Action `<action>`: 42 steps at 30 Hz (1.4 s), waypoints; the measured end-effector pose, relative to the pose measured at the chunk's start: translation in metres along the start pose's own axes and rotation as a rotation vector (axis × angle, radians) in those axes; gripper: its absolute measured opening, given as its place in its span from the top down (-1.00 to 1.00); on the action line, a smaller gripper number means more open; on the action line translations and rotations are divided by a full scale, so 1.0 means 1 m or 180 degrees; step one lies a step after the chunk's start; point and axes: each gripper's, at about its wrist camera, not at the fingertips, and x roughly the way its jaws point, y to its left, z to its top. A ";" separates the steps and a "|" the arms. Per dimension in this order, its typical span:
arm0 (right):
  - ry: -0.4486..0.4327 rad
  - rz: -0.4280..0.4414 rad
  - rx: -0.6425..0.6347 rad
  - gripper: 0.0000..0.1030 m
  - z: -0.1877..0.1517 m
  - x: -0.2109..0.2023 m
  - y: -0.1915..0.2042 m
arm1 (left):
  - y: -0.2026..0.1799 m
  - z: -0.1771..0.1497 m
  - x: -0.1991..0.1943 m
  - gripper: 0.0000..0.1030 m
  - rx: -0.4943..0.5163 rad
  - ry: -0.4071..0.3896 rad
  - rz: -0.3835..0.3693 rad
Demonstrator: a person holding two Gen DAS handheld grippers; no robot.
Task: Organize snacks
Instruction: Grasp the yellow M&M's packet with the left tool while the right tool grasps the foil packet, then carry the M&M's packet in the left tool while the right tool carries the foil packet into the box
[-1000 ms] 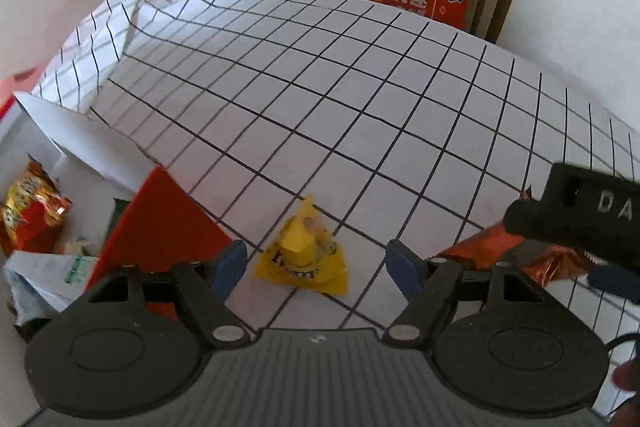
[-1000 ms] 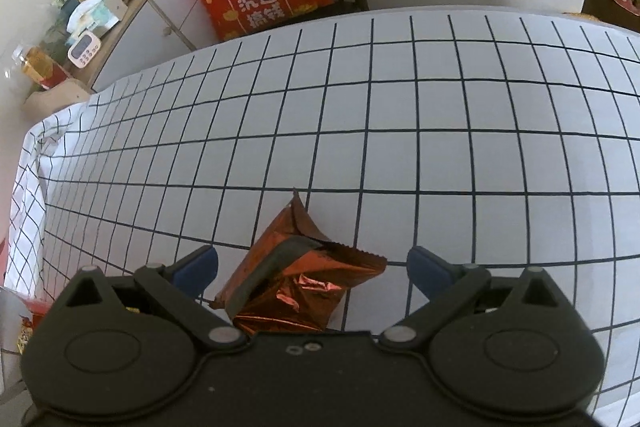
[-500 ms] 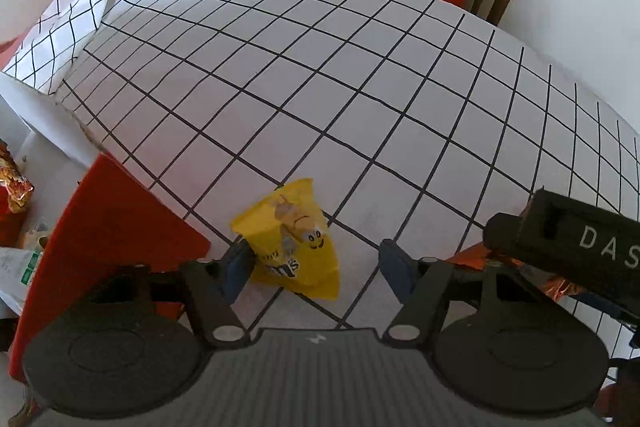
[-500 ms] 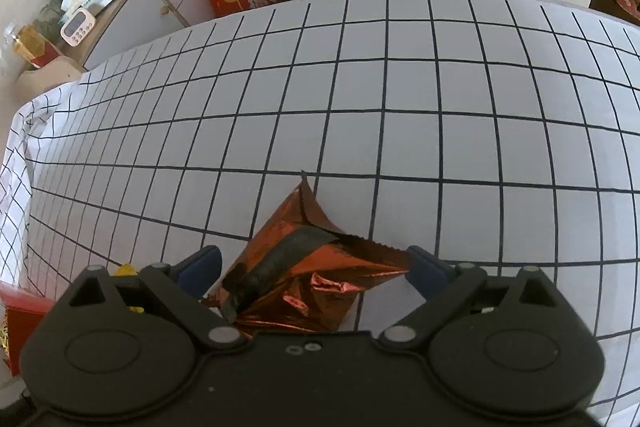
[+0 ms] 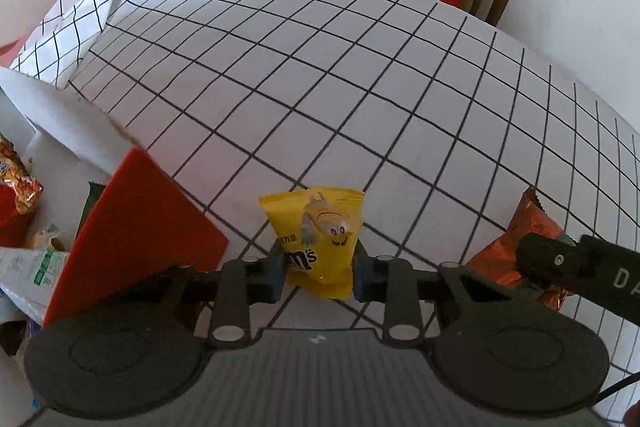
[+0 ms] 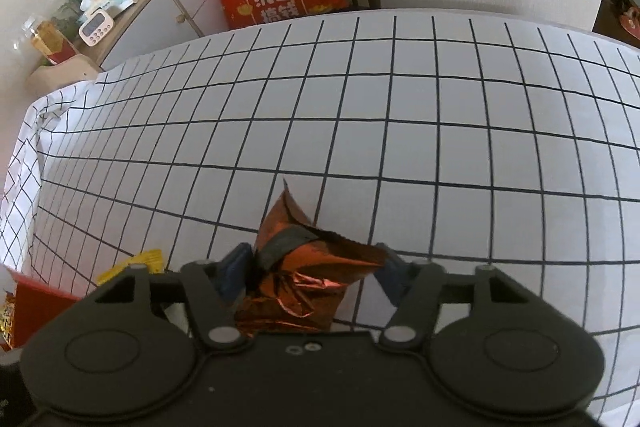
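Snacks sit in both of my grippers: the yellow candy packet [image 5: 320,251] is pinched between the closing jaws of my left gripper [image 5: 318,273], and the crumpled orange foil packet [image 6: 304,279] sits between the closing jaws of my right gripper [image 6: 312,273], pads touching it. A second ago both pairs stood wide around the packets lying on the checked counter [image 5: 320,87]. Left of my left jaws, a red box [image 5: 132,227] holds other snack bags [image 5: 16,199].
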 end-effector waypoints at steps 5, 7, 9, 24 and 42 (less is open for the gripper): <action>-0.0048 0.0047 0.0005 0.08 -0.007 -0.012 -0.006 | 0.003 -0.009 -0.010 0.43 0.0023 0.0016 -0.0042; -0.0052 0.0083 0.0023 0.15 -0.010 -0.018 -0.008 | 0.004 -0.013 -0.016 0.43 0.0027 0.0027 -0.0082; -0.0076 0.0101 0.0000 0.18 -0.014 -0.024 -0.008 | 0.005 -0.019 -0.024 0.43 0.0045 0.0025 -0.0135; -0.0187 0.0387 -0.0154 0.31 -0.061 -0.091 -0.007 | 0.032 -0.066 -0.092 0.43 0.0238 -0.0001 -0.0564; -0.0361 0.0767 -0.0437 0.31 -0.092 -0.171 0.043 | 0.110 -0.080 -0.177 0.43 0.0222 -0.0145 -0.1014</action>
